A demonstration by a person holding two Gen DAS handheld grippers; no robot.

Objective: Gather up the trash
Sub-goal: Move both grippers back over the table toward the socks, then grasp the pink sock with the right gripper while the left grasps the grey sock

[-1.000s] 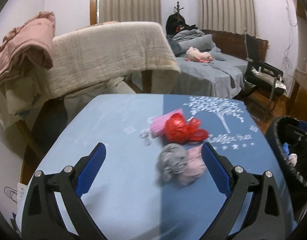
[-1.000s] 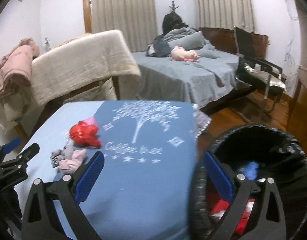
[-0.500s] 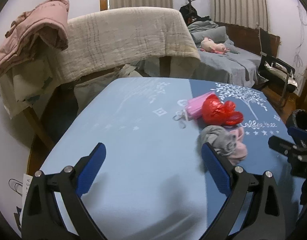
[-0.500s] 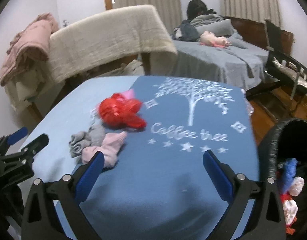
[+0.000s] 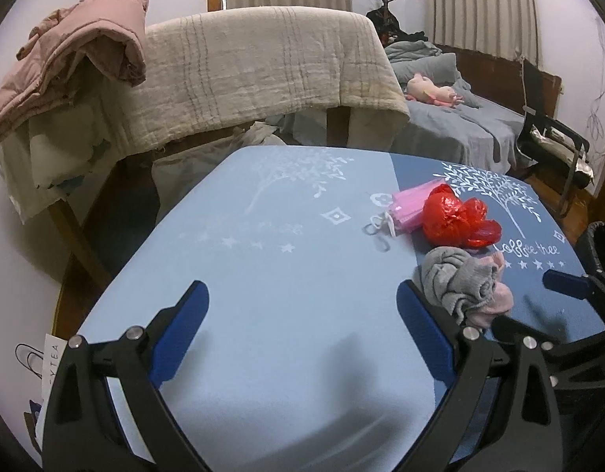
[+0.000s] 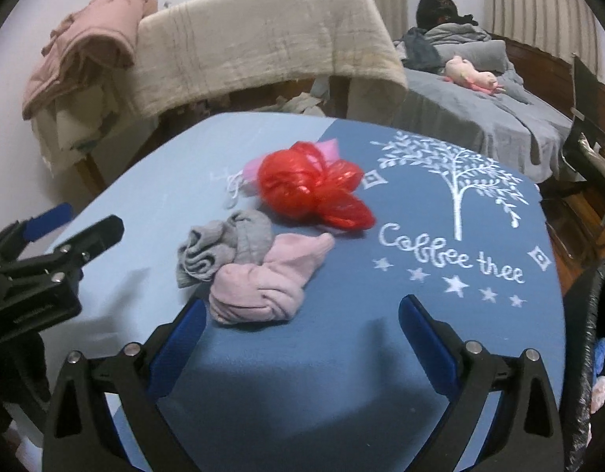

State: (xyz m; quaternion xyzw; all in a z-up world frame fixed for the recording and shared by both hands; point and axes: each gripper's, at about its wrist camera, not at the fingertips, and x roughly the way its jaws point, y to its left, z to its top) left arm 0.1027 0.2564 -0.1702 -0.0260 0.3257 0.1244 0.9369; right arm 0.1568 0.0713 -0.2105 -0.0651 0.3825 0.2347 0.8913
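**Trash heap on the blue cloth, both grippers empty above it**

A small heap of trash lies near the middle of the table. A crumpled red plastic bag (image 6: 310, 192) sits farthest from the cameras, resting against a pink face mask (image 5: 408, 212) whose white ear loops trail onto the pale half of the cloth. Nearer, a balled grey sock (image 6: 223, 247) touches a knotted pink sock (image 6: 271, 283); the two lie side by side just in front of the red bag.

The right gripper (image 6: 302, 338) hangs over the near edge of the table with its blue-padded fingers spread wide and nothing between them. Its left pad stands just beside the pink sock, without clear contact. The left gripper (image 5: 302, 330) is likewise spread apart and empty, held over the bare pale part of the cloth, with the grey sock just off its right pad. Each gripper shows at the side of the other's view.

The tablecloth (image 6: 479, 314) is split into a light blue and a darker blue half, the darker one printed with a white tree and lettering. A black-lined trash bin (image 6: 585, 334) stands at the table's right edge, with a few scraps visible inside. Beyond the table, a beige blanket (image 5: 263, 67) hangs over a frame beside a pink jacket (image 5: 74, 63), and a grey bed (image 6: 499, 118) carries a pink plush toy (image 6: 471, 72).
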